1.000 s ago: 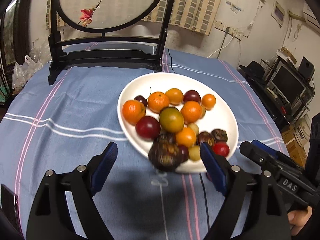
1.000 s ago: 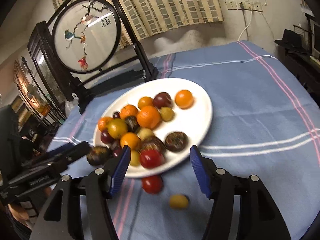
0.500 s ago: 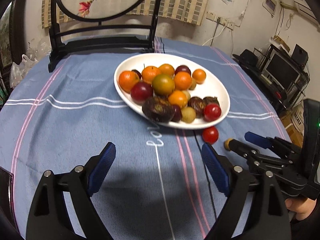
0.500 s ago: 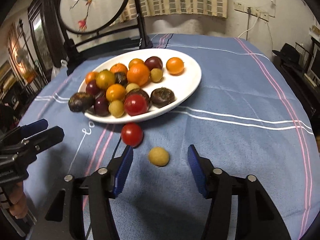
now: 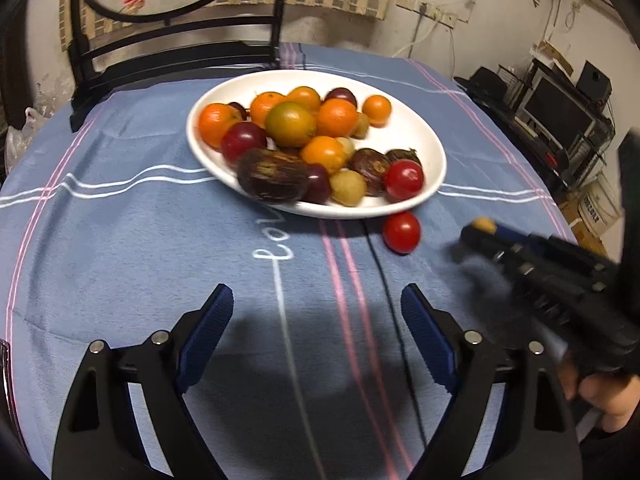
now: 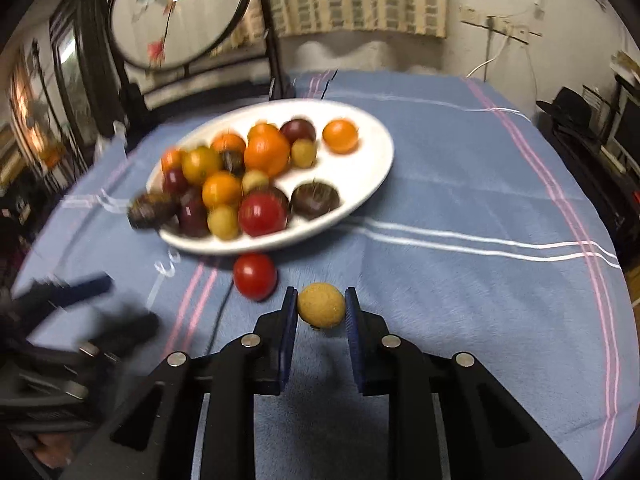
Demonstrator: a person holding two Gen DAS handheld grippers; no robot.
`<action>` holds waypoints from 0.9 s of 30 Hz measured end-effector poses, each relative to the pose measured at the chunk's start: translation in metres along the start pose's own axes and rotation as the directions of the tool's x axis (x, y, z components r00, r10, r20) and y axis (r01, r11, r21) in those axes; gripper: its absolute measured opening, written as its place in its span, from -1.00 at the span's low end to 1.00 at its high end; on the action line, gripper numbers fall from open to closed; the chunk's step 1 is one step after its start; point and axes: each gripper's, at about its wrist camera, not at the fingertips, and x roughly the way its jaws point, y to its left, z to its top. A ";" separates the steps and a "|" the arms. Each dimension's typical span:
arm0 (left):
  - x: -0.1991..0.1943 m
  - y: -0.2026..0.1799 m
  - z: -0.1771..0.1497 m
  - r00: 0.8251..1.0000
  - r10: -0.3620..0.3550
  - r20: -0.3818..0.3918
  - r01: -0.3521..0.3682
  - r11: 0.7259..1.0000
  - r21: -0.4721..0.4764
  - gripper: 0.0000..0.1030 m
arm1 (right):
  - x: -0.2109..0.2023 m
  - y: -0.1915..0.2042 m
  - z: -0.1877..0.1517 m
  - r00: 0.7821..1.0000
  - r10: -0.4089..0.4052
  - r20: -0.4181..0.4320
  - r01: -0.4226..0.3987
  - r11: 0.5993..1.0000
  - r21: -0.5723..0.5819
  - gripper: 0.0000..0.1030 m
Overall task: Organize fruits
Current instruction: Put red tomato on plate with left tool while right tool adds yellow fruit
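Note:
A white plate on the blue cloth holds several oranges, dark plums, brown fruits and a red tomato. A loose red tomato lies on the cloth just off the plate's near rim. My right gripper is shut on a small yellow round fruit beside that tomato; both pads press its sides. My left gripper stands open over bare cloth, short of the plate, nothing between its fingers. In the left wrist view the right gripper enters blurred from the right.
A dark wooden stand with a round painted screen stands at the table's far edge behind the plate. A desk with a monitor sits off the table's right side. A hand grips the right tool's handle.
My right gripper's jaws closed from wide onto the yellow fruit. Both views pulled back from the plate; the red tomato and yellow fruit now lie off its rim on the cloth.

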 end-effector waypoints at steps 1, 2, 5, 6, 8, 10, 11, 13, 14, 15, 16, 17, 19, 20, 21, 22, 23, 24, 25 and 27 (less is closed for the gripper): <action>0.002 -0.004 0.000 1.000 0.007 -0.001 -0.007 1.000 0.008 0.63 | -0.005 -0.003 0.001 1.000 0.007 0.010 -0.007 1.000 0.012 -0.54; 0.004 -0.009 0.001 1.000 0.013 -0.004 -0.013 1.000 0.016 0.63 | -0.007 -0.006 0.002 1.000 0.010 0.016 -0.010 1.000 0.019 -0.54; 0.015 -0.024 0.005 1.000 0.013 -0.026 -0.013 1.000 0.023 0.56 | -0.014 -0.014 0.003 0.999 0.017 0.031 -0.018 0.999 0.045 -0.54; 0.020 -0.030 0.006 0.999 0.013 -0.034 -0.012 1.000 0.022 0.51 | -0.016 -0.015 0.004 0.999 0.021 0.032 -0.023 0.998 0.050 -0.54; 0.027 -0.039 0.009 0.999 0.019 -0.039 -0.018 1.000 0.023 0.51 | -0.017 -0.020 0.005 0.999 0.038 0.029 -0.039 0.997 0.064 -0.54; 0.035 -0.049 0.014 0.999 0.035 -0.039 -0.034 0.999 0.033 0.51 | -0.019 -0.022 0.005 0.999 0.040 0.033 -0.043 0.996 0.076 -0.54; 0.040 -0.053 0.018 0.998 0.048 -0.042 -0.047 0.998 0.031 0.50 | -0.020 -0.023 0.006 0.999 0.041 0.036 -0.044 0.996 0.077 -0.53; 0.047 -0.057 0.023 0.998 0.044 -0.051 -0.043 0.999 0.020 0.39 | -0.023 -0.023 0.006 0.998 0.050 0.045 -0.054 0.996 0.076 -0.53; 0.051 -0.059 0.025 0.997 0.042 -0.058 -0.041 0.999 0.017 0.32 | -0.023 -0.023 0.006 0.997 0.054 0.046 -0.057 0.996 0.075 -0.53; 0.056 -0.060 0.028 0.997 0.045 -0.070 -0.044 0.999 0.014 0.14 | -0.023 -0.022 0.006 0.997 0.058 0.046 -0.061 0.996 0.071 -0.53; 0.058 -0.061 0.031 0.996 0.062 -0.065 -0.061 0.998 0.016 0.03 | -0.023 -0.022 0.006 0.997 0.059 0.044 -0.062 0.996 0.070 -0.53; 0.060 -0.062 0.032 0.996 0.066 -0.057 -0.065 0.998 0.019 -0.10 | -0.022 -0.022 0.006 0.997 0.060 0.041 -0.062 0.996 0.069 -0.53; 0.059 -0.062 0.033 0.997 0.041 -0.063 -0.039 0.999 0.034 -0.45 | -0.020 -0.022 0.005 0.998 0.059 0.032 -0.061 0.996 0.066 -0.53; 0.058 -0.062 0.033 0.997 0.031 -0.067 -0.028 0.999 0.037 -0.46 | -0.020 -0.022 0.005 0.998 0.058 0.031 -0.060 0.996 0.066 -0.53; 0.054 -0.061 0.030 0.997 0.029 -0.074 -0.026 0.999 0.043 -0.46 | -0.020 -0.022 0.005 0.998 0.056 0.031 -0.058 0.996 0.066 -0.53; 0.049 -0.060 0.028 0.997 0.023 -0.075 -0.019 0.999 0.050 -0.46 | -0.019 -0.022 0.005 0.998 0.052 0.030 -0.054 0.996 0.066 -0.53; 0.045 -0.060 0.025 0.997 0.018 -0.073 -0.013 0.998 0.058 -0.46 | -0.019 -0.022 0.005 0.998 0.050 0.029 -0.052 0.996 0.067 -0.53; 0.041 -0.059 0.021 0.997 0.014 -0.071 -0.009 0.997 0.071 -0.46 | -0.018 -0.021 0.005 0.998 0.049 0.028 -0.051 0.997 0.066 -0.53; 0.035 -0.059 0.018 0.998 0.012 -0.066 -0.006 0.996 0.085 -0.46 | -0.018 -0.021 0.005 0.998 0.047 0.029 -0.049 0.997 0.063 -0.53; 0.021 -0.056 0.014 0.999 0.000 -0.048 0.005 0.994 0.110 -0.47 | -0.017 -0.019 0.005 0.998 0.048 0.036 -0.050 0.997 0.056 -0.53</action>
